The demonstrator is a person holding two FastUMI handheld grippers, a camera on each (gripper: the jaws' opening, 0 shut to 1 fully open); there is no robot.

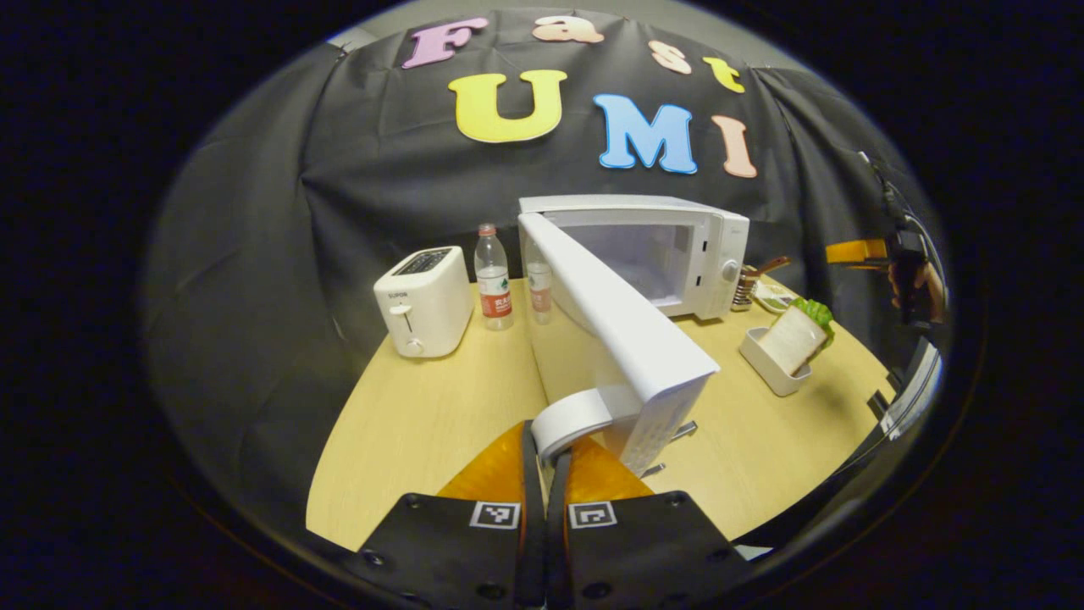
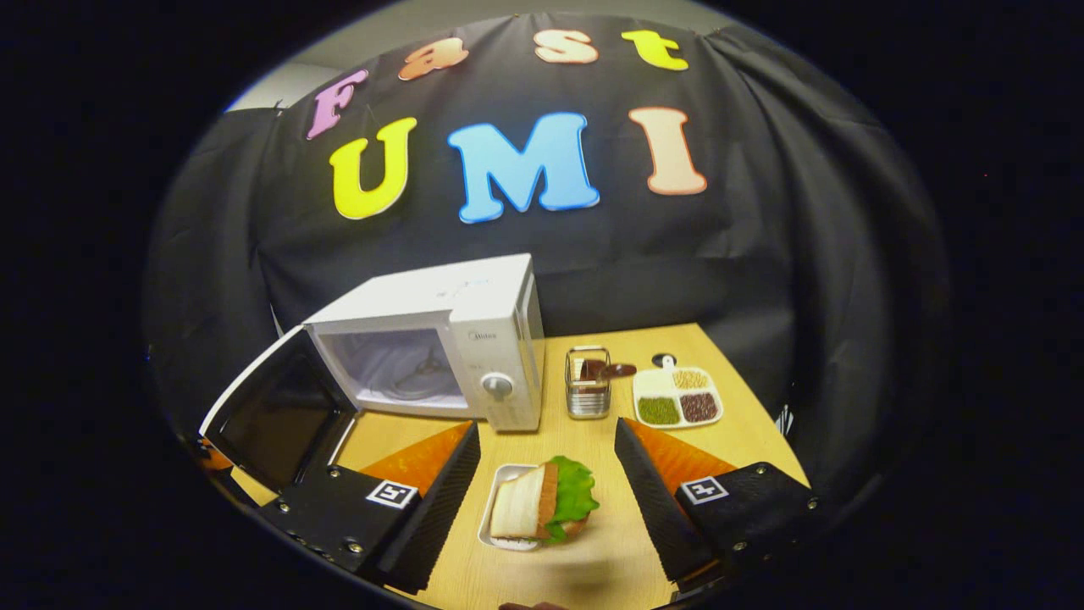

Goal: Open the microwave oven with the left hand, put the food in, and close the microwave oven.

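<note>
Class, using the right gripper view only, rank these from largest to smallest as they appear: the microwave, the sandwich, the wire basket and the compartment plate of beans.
1. microwave, clearly largest.
2. sandwich, though it lies nearest the camera.
3. compartment plate and wire basket: too alike to rank.

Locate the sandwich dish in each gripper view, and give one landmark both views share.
Left gripper view: sandwich dish at right, on the table right of the open microwave door.
Right gripper view: bottom centre, between the right gripper and its open fingers.
Shared landmark: white microwave.
</note>
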